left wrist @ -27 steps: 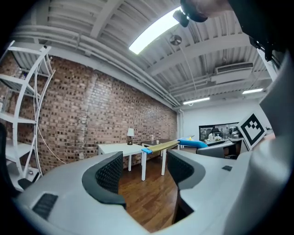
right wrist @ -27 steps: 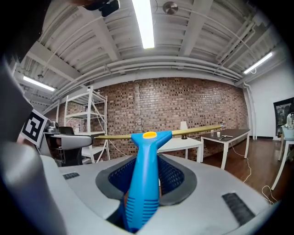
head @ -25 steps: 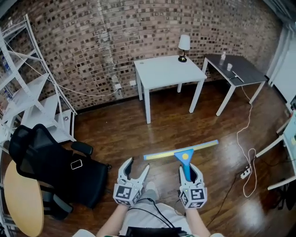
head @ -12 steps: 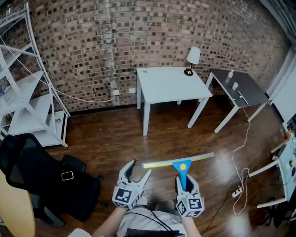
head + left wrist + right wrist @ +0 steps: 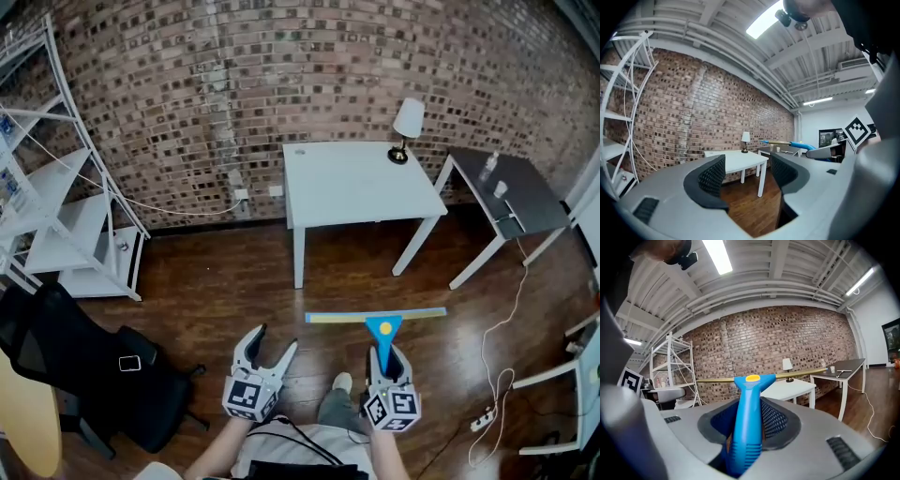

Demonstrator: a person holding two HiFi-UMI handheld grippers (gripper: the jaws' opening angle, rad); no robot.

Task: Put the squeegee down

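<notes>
Blue-handled squeegee [image 5: 375, 317] stays clamped in the right gripper [image 5: 385, 354], level above the wood floor [image 5: 234, 291]; left gripper [image 5: 275, 339] jaws apart, empty; white table [image 5: 361, 183] closer than a second ago, so put-down still pending.

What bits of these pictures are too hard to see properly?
- The squeegee: head view, its lower handle is hidden inside the right gripper.
- The small things on the dark table: head view, too small to name.
- The office chair: head view, cut off by the left edge.
- The shelf rack: head view, cut off by the left edge.
</notes>
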